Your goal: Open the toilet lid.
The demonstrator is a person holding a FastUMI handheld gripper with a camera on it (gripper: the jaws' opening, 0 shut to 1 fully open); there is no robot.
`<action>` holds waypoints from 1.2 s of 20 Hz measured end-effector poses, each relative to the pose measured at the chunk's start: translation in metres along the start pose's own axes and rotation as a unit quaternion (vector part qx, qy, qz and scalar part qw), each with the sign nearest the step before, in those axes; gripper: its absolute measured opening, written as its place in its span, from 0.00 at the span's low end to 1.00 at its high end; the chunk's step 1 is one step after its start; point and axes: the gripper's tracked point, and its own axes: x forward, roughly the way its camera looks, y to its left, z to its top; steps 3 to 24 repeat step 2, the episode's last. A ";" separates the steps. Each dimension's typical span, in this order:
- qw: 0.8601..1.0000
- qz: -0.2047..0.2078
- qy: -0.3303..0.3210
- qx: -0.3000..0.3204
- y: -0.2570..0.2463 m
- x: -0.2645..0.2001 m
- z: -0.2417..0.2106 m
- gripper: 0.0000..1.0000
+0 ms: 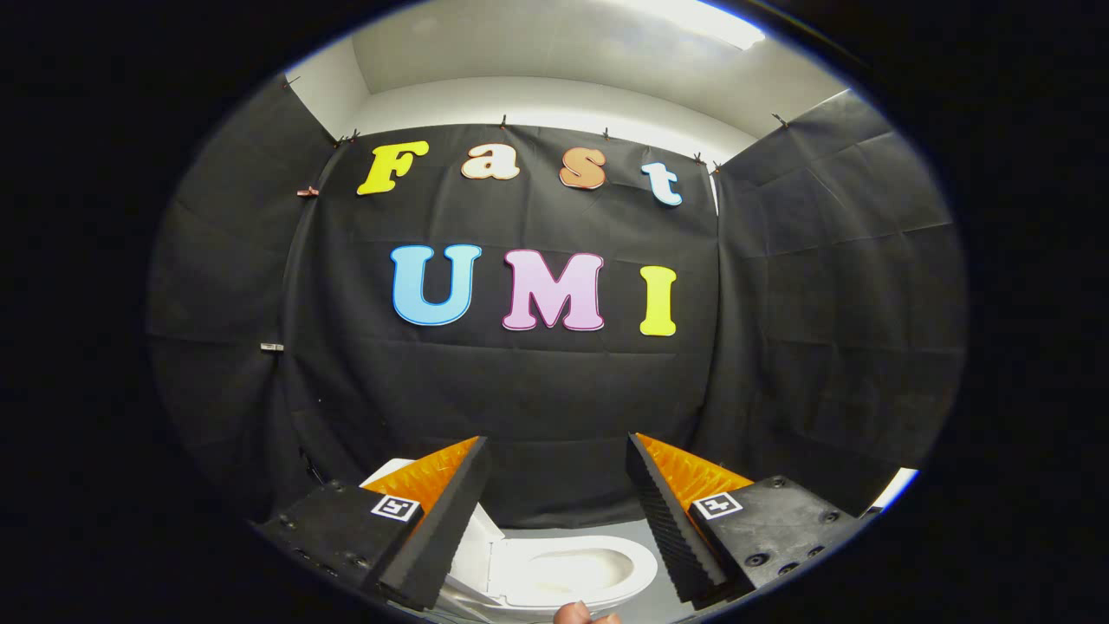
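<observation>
Booth wall: black cloth (537, 407), well beyond the claw.
Toilet: white ceramic toilet (563, 572), below and between the fingers; lid apparently raised at its left side.
Claw: gripper (559, 498) spread wide, gripping nothing, lifted clear.
Fingertip: person's (576, 614), nearest.

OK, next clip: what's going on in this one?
A person holds a gripper up above a white toilet, its fingers open with nothing between them. A fingertip shows in the foreground. Below the fingers, the toilet bowl looks exposed, with a white panel standing at its left that may be the raised lid. Black cloth walls the booth.
</observation>
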 end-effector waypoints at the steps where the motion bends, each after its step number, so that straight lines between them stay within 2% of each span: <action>1: 1.000 0.000 0.003 0.001 0.000 0.000 -0.002 0.99; 24: 1.000 0.000 0.005 0.002 0.001 0.001 -0.004 0.99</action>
